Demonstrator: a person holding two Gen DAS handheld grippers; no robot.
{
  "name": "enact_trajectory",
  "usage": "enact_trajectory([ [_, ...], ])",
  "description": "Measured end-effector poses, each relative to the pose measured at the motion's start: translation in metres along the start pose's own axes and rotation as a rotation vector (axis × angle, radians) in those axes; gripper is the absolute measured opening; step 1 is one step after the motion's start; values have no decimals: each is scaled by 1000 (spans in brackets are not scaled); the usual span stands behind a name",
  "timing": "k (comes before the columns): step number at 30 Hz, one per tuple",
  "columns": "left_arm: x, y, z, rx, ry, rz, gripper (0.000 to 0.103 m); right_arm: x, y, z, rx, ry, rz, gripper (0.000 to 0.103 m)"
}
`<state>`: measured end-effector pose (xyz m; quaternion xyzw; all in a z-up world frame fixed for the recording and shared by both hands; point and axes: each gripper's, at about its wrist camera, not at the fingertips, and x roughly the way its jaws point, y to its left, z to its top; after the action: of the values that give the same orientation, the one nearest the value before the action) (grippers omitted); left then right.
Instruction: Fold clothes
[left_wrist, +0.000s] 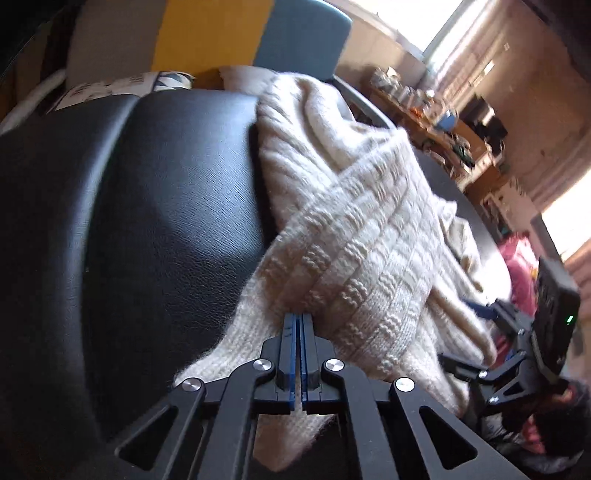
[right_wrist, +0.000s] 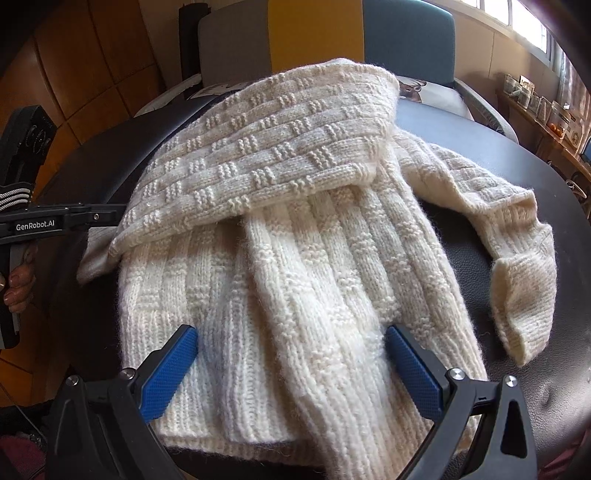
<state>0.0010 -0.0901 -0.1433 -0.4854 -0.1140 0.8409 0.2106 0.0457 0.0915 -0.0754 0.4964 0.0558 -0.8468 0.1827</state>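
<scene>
Right wrist view: a cream knitted sweater lies on the black padded desk, one panel already laid across its upper body and a sleeve trailing off to the right. The right tool hangs over the ribbed hem with its blue pads spread wide, gripping nothing. The left tool has its pads pressed together on an edge of the folded panel at the sweater's left side.

Handling, as judged: thick, soft, fuzzy knit; limp, likely stretchy, fairly heavy for clothing and inclined to sag. It should not slip on the textured pads, though loose fibres may snag. The best holds appear to be the ribbed hem, the cuff or a doubled edge.

Legible writing: "GenRobot.AI" on the left tool's body. No garment label is visible.
</scene>
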Motion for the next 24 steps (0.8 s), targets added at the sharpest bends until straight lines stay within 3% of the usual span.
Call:
enact_trajectory([
  [4,-42,24,7,-132,-131,-18,0,-4,-2,-2,21,39,7,103],
  [7,-64,29,11,-109,-175,63,0,-11,-3,5,52,65,20,92],
  [9,-64,23,12,-47,-160,102,0,-11,3,10,41,108,17,92],
  [13,-38,21,10,4,-23,118,2,-15,19,11,15,124,-8,93],
  [15,-27,23,9,-4,29,114,22,-19,26,12,11,124,-17,95],
  [16,-26,22,10,-6,27,101,50,-20,29,12,12,121,-17,96],
  [17,-24,20,11,-8,25,87,70,-24,29,7,13,118,-18,96],
  [18,-22,19,13,-9,23,74,71,-31,28,-8,15,116,-19,97],
  [20,-17,10,19,63,18,133,72,-47,23,-39,17,112,-21,99],
  [24,13,-2,22,190,71,184,75,-62,-7,-55,22,124,-14,98],
])
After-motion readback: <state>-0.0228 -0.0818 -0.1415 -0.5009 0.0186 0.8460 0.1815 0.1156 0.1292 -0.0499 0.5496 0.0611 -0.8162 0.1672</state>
